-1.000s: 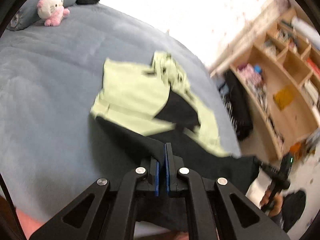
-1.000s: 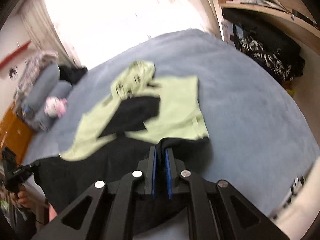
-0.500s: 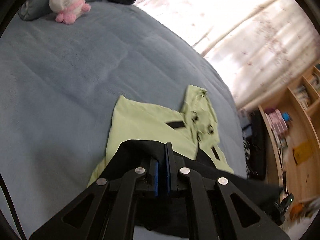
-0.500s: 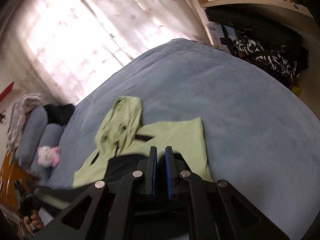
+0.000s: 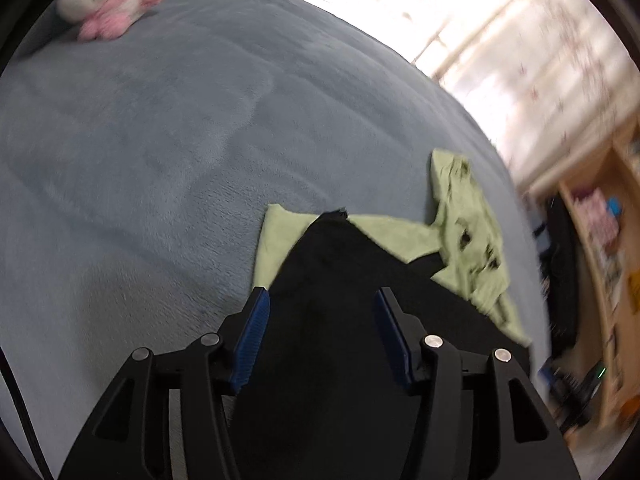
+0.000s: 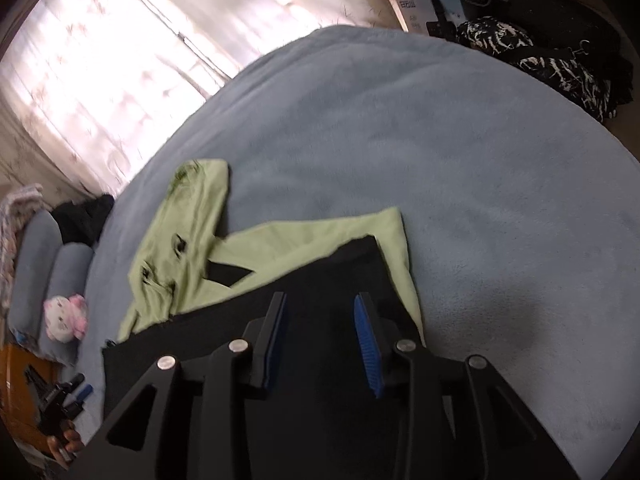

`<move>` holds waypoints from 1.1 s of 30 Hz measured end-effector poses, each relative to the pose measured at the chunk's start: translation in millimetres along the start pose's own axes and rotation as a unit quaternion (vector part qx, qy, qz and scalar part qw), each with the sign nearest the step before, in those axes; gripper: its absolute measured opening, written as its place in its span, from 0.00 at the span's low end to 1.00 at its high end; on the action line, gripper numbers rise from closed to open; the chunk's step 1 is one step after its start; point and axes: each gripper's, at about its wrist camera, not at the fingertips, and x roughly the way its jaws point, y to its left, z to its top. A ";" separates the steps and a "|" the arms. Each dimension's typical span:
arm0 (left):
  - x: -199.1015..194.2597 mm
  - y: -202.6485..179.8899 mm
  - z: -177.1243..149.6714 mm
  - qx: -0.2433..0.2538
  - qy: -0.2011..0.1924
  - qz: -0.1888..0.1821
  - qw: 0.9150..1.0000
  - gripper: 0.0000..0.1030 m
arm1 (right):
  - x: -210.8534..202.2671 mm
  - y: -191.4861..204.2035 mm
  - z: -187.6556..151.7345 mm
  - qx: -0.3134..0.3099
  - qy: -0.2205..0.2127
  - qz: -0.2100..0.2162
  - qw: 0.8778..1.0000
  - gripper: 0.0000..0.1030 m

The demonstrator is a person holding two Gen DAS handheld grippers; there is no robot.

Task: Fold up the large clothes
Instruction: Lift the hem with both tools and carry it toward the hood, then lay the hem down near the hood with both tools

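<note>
Both tools, jaws just opening, seemingly released garment edge.

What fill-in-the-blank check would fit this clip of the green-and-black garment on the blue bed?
1. The black part of the light green and black garment lies folded over its ____ part.
2. The garment rests on a plush ____ bed cover.
3. The left gripper has just been opening; its jaws now stand ____.
4. The plush toy is white and ____.

Missing words: green; blue; open; pink
</note>
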 end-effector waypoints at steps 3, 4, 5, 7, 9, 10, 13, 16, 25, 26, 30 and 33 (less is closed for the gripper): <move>17.2 -7.3 0.0 0.049 0.019 0.022 0.998 0.52 | 9.8 -1.8 1.9 -0.013 0.000 -0.016 1.000 0.33; 22.0 -9.3 0.0 0.062 0.023 0.029 0.997 0.52 | 11.1 -2.6 3.1 -0.017 -0.002 -0.021 1.000 0.33; 26.9 -11.8 0.3 0.079 0.027 0.035 0.996 0.52 | 13.2 -3.4 4.6 -0.021 -0.004 -0.025 0.999 0.33; 35.8 -17.9 1.1 0.107 0.035 0.044 0.993 0.52 | 16.8 -5.2 8.3 -0.031 -0.007 -0.038 0.999 0.33; 43.6 -23.6 2.9 0.132 0.040 0.050 0.989 0.52 | 18.8 -6.9 11.5 -0.039 -0.010 -0.046 0.998 0.34; 46.4 -25.4 4.8 0.139 0.041 0.053 0.988 0.52 | 19.9 -8.8 12.8 -0.042 -0.008 -0.048 0.998 0.34; 55.3 -30.5 9.1 0.157 0.044 0.063 0.985 0.52 | 24.9 -12.8 14.7 -0.049 -0.004 -0.056 0.997 0.35; 63.9 -33.4 14.0 0.170 0.046 0.076 0.981 0.52 | 27.3 -18.6 15.7 -0.052 -0.003 -0.052 0.997 0.36; 86.8 -37.0 27.4 0.193 0.052 0.094 0.975 0.58 | 28.6 -23.8 13.3 -0.085 -0.003 -0.035 0.996 0.48; 88.3 -38.2 28.6 0.195 0.048 0.097 0.975 0.62 | 28.7 -21.7 13.4 -0.093 -0.004 -0.041 0.995 0.48; 95.5 -43.7 31.5 0.211 0.039 0.111 0.970 0.68 | 30.3 -8.7 16.7 -0.131 -0.010 -0.051 0.990 0.48; 100.0 -47.2 32.3 0.221 0.038 0.118 0.967 0.72 | 37.1 0.4 17.9 -0.148 0.001 -0.047 0.988 0.48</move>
